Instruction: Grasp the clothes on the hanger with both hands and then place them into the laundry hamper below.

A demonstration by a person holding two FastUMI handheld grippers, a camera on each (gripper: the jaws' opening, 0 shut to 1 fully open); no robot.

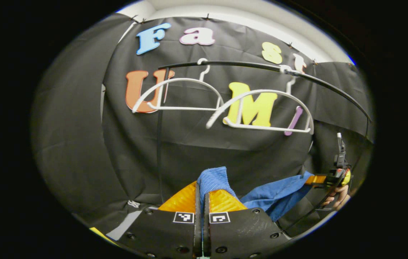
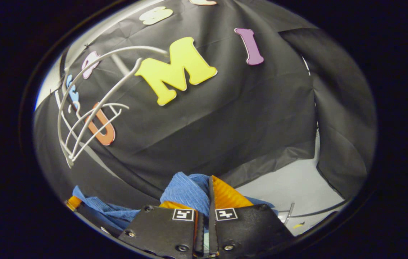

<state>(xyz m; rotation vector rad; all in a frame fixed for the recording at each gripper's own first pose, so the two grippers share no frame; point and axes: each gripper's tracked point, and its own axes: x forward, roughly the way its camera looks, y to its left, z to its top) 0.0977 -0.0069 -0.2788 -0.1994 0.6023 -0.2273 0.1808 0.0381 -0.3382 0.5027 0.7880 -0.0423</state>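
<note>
Left gripper view: the left gripper has its fingers pinched closed on soft blue clothes, which sag across to the right gripper, likewise clamped, below two bare white hangers. Light and limp, the cloth is best gripped at bunched edges.
</note>
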